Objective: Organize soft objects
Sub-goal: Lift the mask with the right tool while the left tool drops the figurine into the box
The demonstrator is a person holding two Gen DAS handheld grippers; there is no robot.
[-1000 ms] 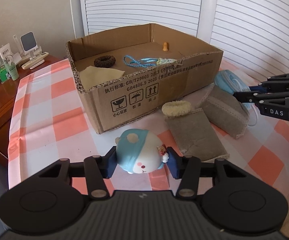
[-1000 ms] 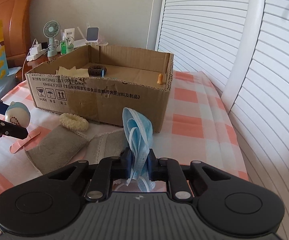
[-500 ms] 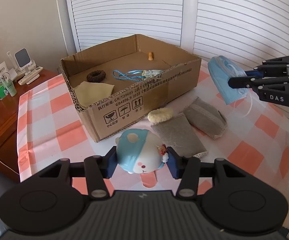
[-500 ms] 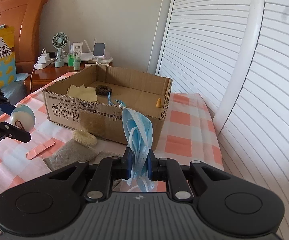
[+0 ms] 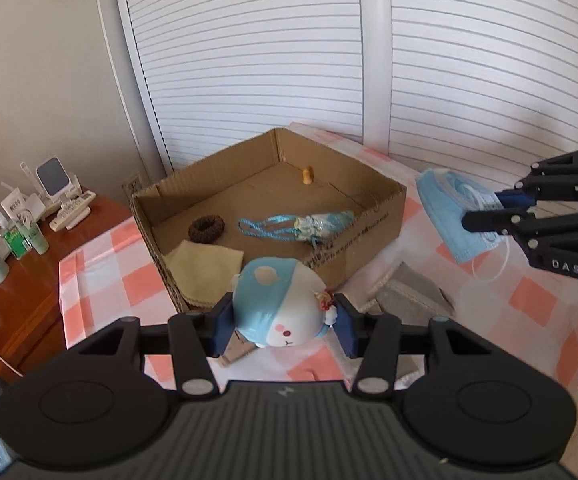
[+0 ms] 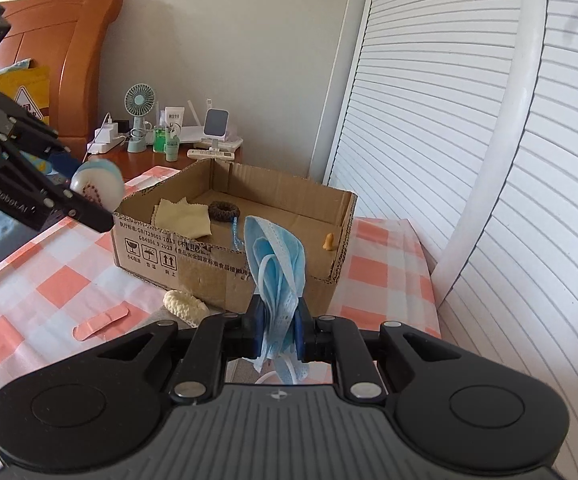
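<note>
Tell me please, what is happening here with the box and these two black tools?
A person is tidying soft things into the open cardboard box on the checked table. The left gripper holds a round blue and white plush toy above the table, near the box. The right gripper is shut on a blue face mask. A brown hair tie, a yellow cloth and a blue cord lie inside the box.
</note>
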